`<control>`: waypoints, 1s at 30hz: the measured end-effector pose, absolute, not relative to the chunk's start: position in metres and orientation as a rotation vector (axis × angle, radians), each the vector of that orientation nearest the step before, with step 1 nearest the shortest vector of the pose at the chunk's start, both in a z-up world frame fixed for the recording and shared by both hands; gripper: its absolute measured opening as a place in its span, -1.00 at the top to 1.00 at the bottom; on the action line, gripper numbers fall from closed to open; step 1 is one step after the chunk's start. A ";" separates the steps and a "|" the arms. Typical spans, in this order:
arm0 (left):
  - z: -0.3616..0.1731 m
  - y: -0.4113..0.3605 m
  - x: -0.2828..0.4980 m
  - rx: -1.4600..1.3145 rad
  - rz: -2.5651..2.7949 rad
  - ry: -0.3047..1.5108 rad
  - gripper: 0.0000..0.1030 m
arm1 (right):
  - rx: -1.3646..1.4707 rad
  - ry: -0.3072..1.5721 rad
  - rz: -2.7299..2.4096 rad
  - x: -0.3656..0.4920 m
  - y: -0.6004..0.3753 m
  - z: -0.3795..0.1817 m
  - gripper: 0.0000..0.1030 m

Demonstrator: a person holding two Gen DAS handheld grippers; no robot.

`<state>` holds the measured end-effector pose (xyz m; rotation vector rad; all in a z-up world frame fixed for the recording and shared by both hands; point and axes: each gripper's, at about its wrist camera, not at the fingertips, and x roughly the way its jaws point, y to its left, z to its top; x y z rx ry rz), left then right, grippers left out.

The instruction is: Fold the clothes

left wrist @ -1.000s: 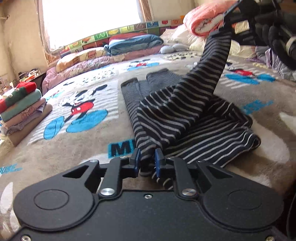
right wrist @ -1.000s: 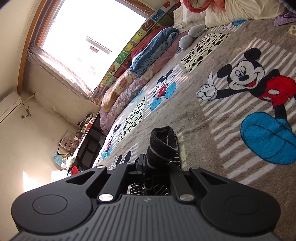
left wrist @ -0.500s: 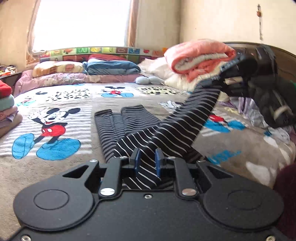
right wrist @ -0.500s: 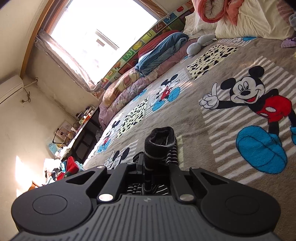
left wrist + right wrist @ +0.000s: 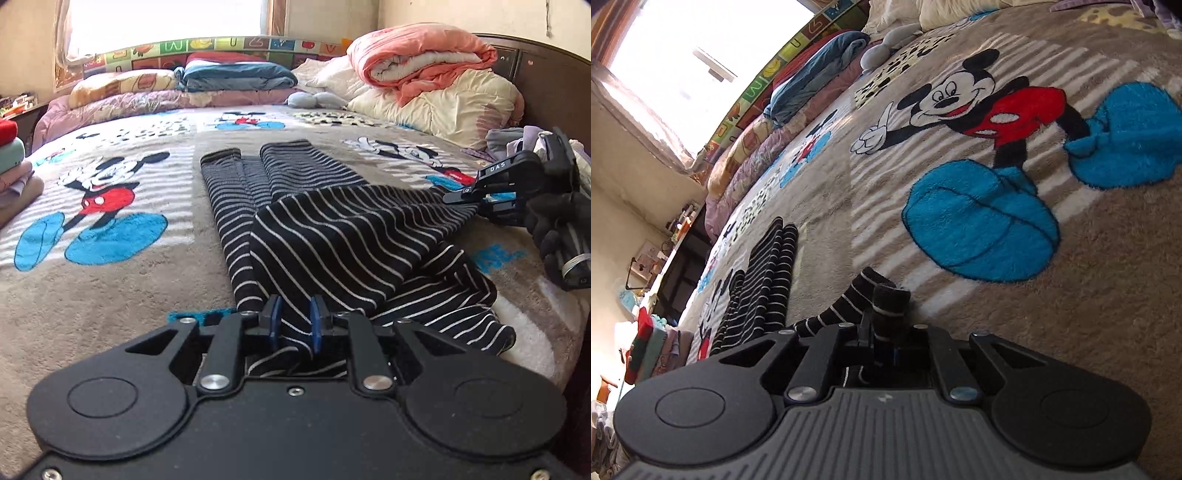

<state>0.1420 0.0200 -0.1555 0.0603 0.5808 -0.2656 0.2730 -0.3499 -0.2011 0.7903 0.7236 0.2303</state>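
A black garment with thin white stripes (image 5: 332, 229) lies on the cartoon-print bed blanket (image 5: 110, 266), its two narrow ends stretched toward the far side. My left gripper (image 5: 294, 323) is shut on the garment's near edge. At the right of the left wrist view my right gripper (image 5: 476, 197), held by a gloved hand (image 5: 554, 236), pinches another corner and holds that flap low over the bed. In the right wrist view the right gripper (image 5: 882, 325) is shut on a bunched striped corner (image 5: 886, 299), and the rest of the garment (image 5: 764, 280) trails to the left.
A stack of folded clothes (image 5: 11, 162) sits at the bed's left edge. Pillows and folded quilts (image 5: 417, 70) line the far side under the window. Loose clothes (image 5: 517, 144) lie by the dark headboard (image 5: 546, 85) at the right.
The right gripper has come down with its corner, so the raised striped flap now lies low across the garment. The left gripper has shifted sideways and turned, still gripping the near edge.
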 end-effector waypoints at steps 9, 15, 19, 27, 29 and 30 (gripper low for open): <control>-0.150 0.017 0.149 0.118 -0.347 0.614 0.28 | 0.935 0.688 0.271 0.264 -0.359 -0.174 0.87; -0.151 0.019 0.157 0.116 -0.405 0.663 0.18 | 0.890 0.691 0.278 0.274 -0.342 -0.122 0.87; -0.154 0.022 0.159 0.099 -0.444 0.693 0.09 | 0.825 0.698 0.268 0.290 -0.321 -0.092 0.87; -0.150 0.034 0.158 0.036 -0.516 0.703 0.05 | 0.711 0.755 0.243 0.337 -0.252 -0.061 0.87; -0.149 0.035 0.158 0.027 -0.539 0.709 -0.02 | 0.697 0.780 0.242 0.352 -0.232 -0.060 0.87; -0.150 0.035 0.159 0.024 -0.545 0.712 -0.03 | 0.686 0.787 0.242 0.358 -0.223 -0.059 0.87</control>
